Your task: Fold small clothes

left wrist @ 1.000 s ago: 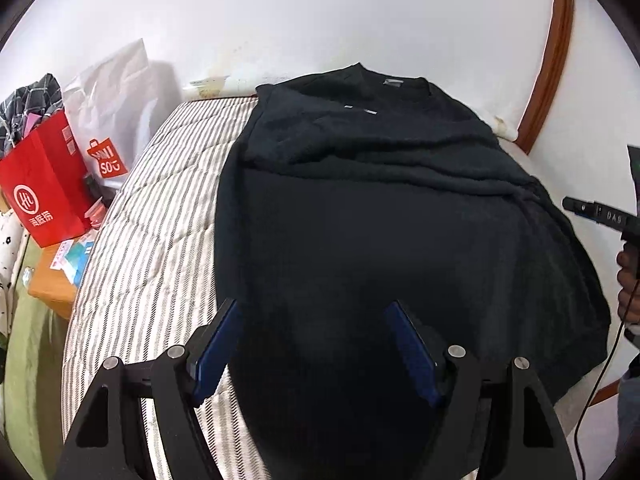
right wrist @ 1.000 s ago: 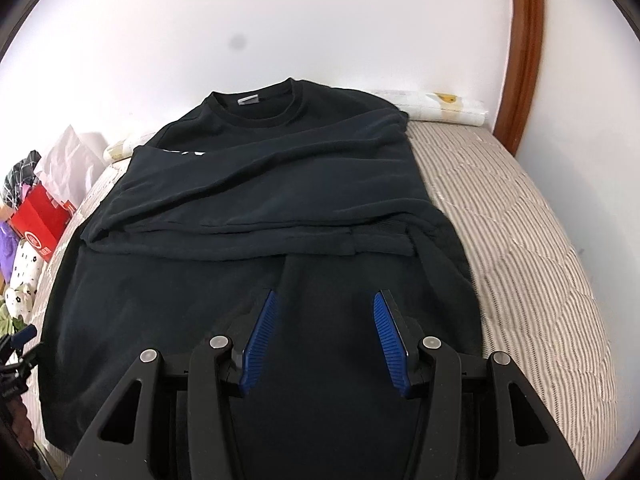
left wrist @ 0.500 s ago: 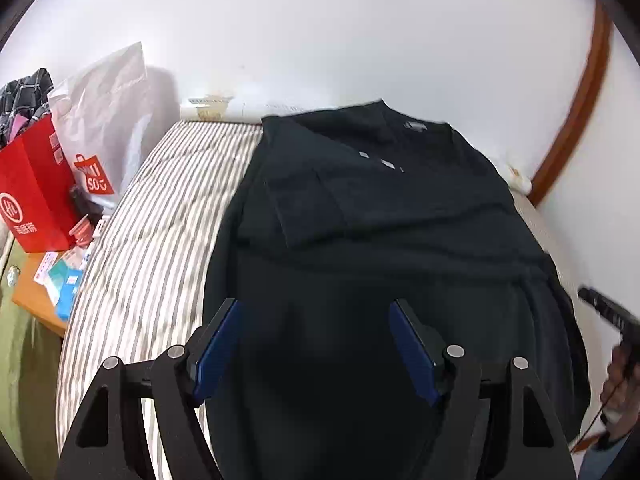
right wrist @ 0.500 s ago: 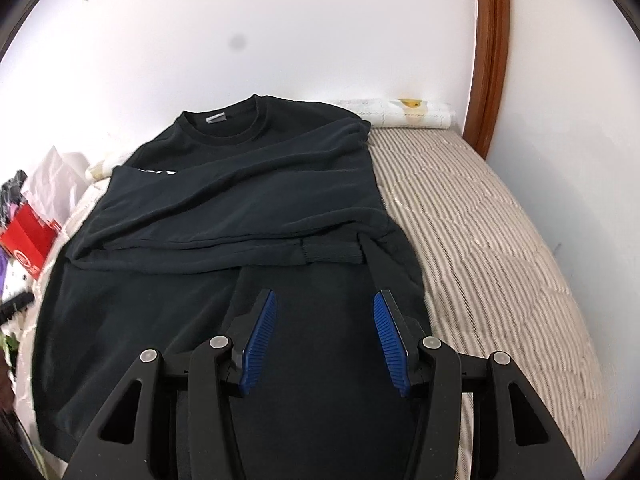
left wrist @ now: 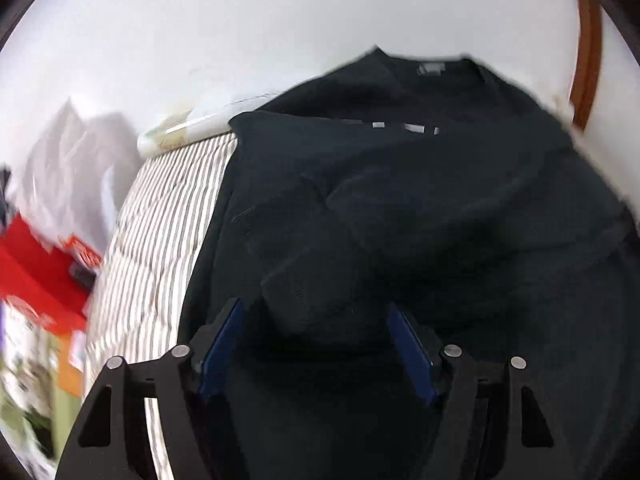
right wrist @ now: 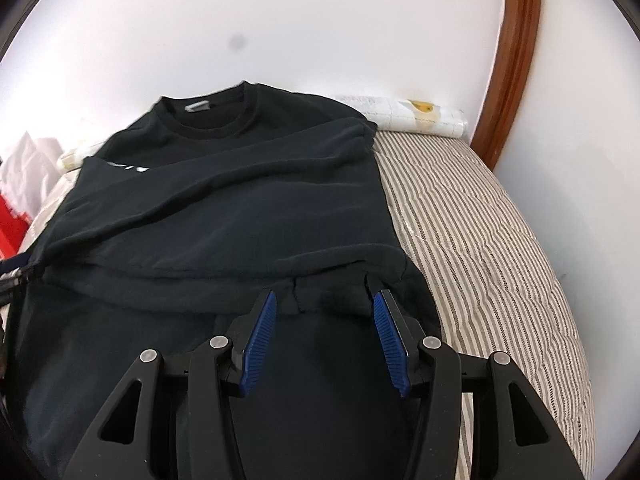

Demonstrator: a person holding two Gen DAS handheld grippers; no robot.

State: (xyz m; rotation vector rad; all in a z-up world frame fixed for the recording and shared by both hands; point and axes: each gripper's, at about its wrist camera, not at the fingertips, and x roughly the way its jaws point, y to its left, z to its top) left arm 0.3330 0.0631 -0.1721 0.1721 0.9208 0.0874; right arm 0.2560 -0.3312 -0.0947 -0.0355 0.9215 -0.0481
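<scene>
**Black shirt flat on bed, both grippers over it, nothing held**

- Black sweatshirt [right wrist: 240,216] lies spread on the striped mattress [right wrist: 480,240], collar [right wrist: 216,120] toward the wall at 12 o'clock, grey neck label visible inside it. Both sleeves are folded across the chest; the right sleeve cuff [right wrist: 332,300] ends at the lower edge of the folded band.
- Right gripper [right wrist: 323,300]: blue pads [right wrist: 260,332] spread wide, jaws standing either side of that cuff. Fabric lies in the gap; can't tell whether the pads touch it. Not clamped.
- Left gripper [left wrist: 316,312]: blue pads [left wrist: 222,344] wide apart as well, over the shirt's left half. A raised fold of sleeve fabric [left wrist: 320,300] sits between the tips; contact unclear. Left view is motion-blurred.
- In the right view, a dark tool tip shows at the 9 o'clock frame edge, at the shirt's left side; too little of it visible to identify.
- Mattress bare stripe shows at 3 o'clock of the shirt in the right view, at 9 o'clock in the left view.
- Containers: red shopping bag [left wrist: 36,276] and white plastic bag [left wrist: 68,168] stand off the bed at 9 o'clock in the left view. Contents not readable, blurred.
- White plastic-wrapped roll [right wrist: 416,118] lies along the wall at the head of the mattress, 1 o'clock of the collar.
- Brown wooden frame [right wrist: 516,60] curves up the wall at 2 o'clock.
</scene>
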